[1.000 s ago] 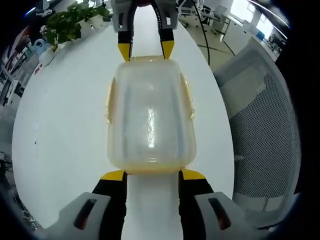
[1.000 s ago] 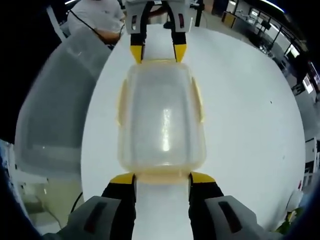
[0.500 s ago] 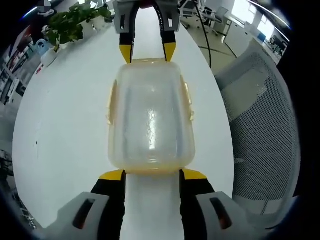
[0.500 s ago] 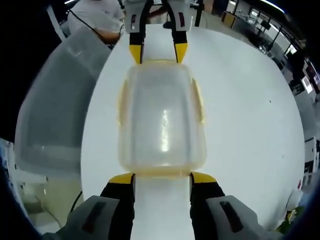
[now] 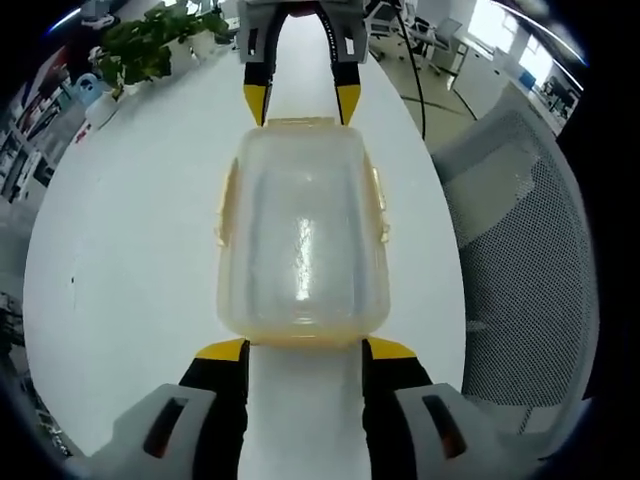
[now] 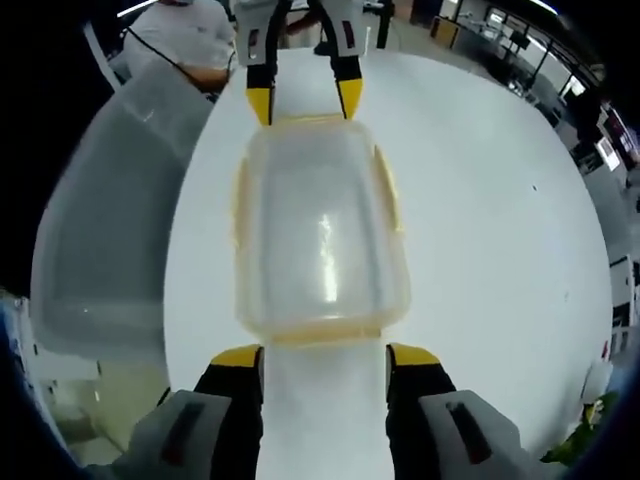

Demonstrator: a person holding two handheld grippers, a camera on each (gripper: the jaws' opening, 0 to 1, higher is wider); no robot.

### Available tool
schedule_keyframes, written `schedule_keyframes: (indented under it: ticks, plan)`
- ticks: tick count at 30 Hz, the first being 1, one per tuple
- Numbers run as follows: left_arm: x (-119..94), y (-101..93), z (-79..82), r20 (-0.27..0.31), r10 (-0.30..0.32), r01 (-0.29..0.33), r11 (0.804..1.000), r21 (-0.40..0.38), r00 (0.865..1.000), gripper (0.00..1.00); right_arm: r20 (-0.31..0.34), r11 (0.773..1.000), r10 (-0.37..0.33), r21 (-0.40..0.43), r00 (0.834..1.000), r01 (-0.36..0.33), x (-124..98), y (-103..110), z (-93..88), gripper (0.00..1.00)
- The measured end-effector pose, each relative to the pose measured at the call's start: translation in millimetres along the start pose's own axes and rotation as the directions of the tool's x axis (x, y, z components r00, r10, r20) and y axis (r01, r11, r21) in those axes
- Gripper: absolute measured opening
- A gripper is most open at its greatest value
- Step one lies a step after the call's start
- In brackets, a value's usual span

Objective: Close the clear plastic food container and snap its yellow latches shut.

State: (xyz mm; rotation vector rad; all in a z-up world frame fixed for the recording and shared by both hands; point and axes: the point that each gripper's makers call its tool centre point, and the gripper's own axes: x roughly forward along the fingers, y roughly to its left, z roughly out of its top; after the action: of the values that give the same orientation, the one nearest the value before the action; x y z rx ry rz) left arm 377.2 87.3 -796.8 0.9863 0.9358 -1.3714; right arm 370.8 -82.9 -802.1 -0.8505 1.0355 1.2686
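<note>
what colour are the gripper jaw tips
Yellow, on black jaws; clearest on the left gripper in the left gripper view.

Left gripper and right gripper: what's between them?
The clear food container, lid on, sits on the white table between the left gripper and right gripper, seen in the left gripper view.

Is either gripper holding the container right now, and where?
Neither. Both grippers are open at opposite short ends of the container, jaws clear of it.
</note>
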Motion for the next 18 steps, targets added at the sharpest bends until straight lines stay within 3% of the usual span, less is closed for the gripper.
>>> schedule_keyframes:
  ticks: [3, 5, 15, 18]
  plan:
    - [-3, 2.6, -0.7, 0.010, 0.006, -0.006, 1.000, -0.031, 1.000, 0.45, 0.017, 0.999, 0.004, 0.049, 1.000, -0.004, -2, 0, 2.1, 0.45]
    - [-5, 3.0, -0.3, 0.024, 0.001, 0.001, 0.997, -0.072, 1.000, 0.46, 0.031, 0.992, 0.016, 0.124, 0.999, -0.020, -2, 1, 3.0, 0.44]
    - [-9, 1.7, 0.0, 0.047, -0.016, 0.023, 0.988, -0.155, 0.999, 0.46, 0.048, 0.987, 0.017, 0.156, 0.999, -0.024, -10, 0, 4.4, 0.44]
    - [-11, -1.2, -0.2, 0.061, -0.031, 0.045, 0.967, -0.251, 0.998, 0.46, 0.077, 0.978, 0.016, 0.208, 0.997, -0.031, -14, 0, 8.6, 0.47]
